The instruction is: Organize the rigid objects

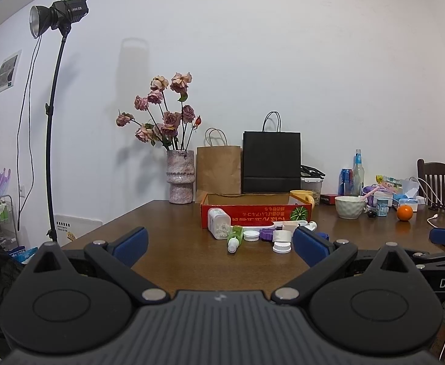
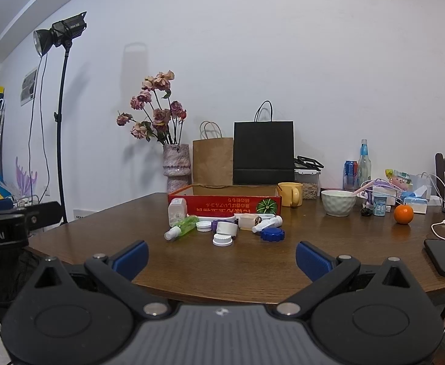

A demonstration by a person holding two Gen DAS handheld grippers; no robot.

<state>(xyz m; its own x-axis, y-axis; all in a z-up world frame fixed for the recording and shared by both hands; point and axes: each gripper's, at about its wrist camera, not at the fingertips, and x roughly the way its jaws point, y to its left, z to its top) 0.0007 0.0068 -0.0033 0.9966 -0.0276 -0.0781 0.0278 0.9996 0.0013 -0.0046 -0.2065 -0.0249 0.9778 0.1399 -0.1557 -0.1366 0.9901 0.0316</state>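
We see caps and a green bottle (image 2: pixel 185 224) scattered before the red box (image 2: pixel 224 205); cup (image 2: pixel 290 193), bowl (image 2: pixel 338 202) nearby; left gripper (image 1: pixel 221 245) and right gripper (image 2: pixel 222 260) both wide, empty, level above the table (image 2: pixel 253 261).

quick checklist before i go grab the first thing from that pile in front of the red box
1. Left gripper open and empty: ok.
2. Right gripper open and empty: ok.
3. Red box open on top, ready to take items: ok; what is inside it: cannot tell.
4. Nearest pick, the white cap, sits apart from its neighbours: ok.
5. Green bottle lies on its side against the white container, so it may roll: not ok.
6. Path from grippers to the pile across the table is bare: ok.
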